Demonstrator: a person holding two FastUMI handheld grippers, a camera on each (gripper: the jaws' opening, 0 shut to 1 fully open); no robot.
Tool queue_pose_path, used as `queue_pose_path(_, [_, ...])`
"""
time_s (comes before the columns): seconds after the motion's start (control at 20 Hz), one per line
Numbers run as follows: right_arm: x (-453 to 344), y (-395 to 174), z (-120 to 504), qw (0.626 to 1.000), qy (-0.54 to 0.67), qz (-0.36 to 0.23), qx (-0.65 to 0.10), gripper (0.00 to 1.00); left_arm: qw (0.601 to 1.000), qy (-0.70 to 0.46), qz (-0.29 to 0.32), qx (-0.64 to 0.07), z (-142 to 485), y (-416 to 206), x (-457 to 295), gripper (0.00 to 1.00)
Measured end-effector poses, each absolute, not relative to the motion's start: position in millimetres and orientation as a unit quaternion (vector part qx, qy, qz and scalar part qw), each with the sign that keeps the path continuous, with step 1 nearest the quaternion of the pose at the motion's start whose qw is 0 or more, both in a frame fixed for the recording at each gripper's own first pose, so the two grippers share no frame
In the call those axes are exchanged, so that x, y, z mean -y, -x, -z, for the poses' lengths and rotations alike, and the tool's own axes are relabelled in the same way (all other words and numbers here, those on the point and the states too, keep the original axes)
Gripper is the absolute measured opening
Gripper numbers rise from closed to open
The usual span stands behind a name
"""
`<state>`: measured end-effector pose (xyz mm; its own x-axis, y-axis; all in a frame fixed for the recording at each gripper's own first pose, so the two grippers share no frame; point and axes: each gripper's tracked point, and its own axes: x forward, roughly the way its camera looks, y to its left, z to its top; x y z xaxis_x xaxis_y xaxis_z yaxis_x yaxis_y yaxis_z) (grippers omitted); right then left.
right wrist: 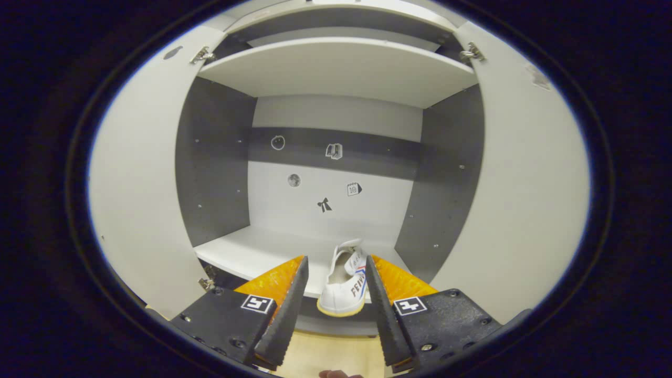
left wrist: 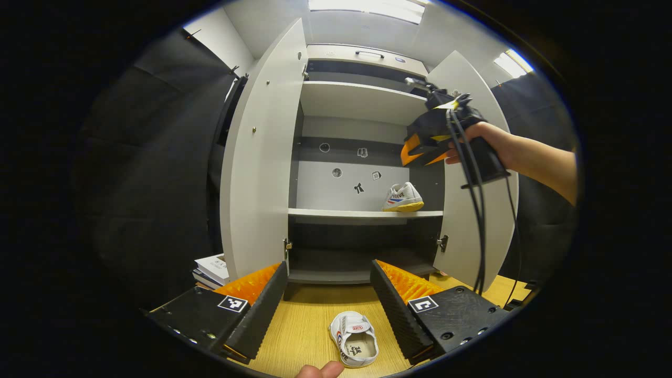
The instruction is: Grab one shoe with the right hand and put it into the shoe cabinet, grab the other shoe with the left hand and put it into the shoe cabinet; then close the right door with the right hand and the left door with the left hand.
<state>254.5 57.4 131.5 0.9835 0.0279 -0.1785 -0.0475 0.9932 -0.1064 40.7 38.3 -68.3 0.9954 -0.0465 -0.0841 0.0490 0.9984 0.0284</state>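
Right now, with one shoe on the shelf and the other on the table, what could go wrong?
The shelved shoe sits at the shelf's front edge; the right tool, open around it, might drag it off when backing out. The second shoe lies on the table between the left tool's open fingers, near the table's front edge; a clumsy grab might push it off.
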Motion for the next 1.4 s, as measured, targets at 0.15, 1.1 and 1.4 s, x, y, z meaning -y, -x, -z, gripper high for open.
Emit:
queue_pose_path(0.15, [-48,-211,-112,0.997,0.044,-0.015,-0.055,0.71,0.998,-0.013,0.027,-0.046,70,-39,-33,0.95])
queue_pose_path(1.1, [-38,-61,97,0.997,0.062,0.008,-0.046,0.75,0.982,-0.033,0.026,-0.184,183,-19,-25,0.95])
queue_pose_path(1.4, [-25,-60,86,0.998,0.049,0.01,-0.042,0.75,0.959,-0.017,0.039,-0.28,248,-12,-25,0.96])
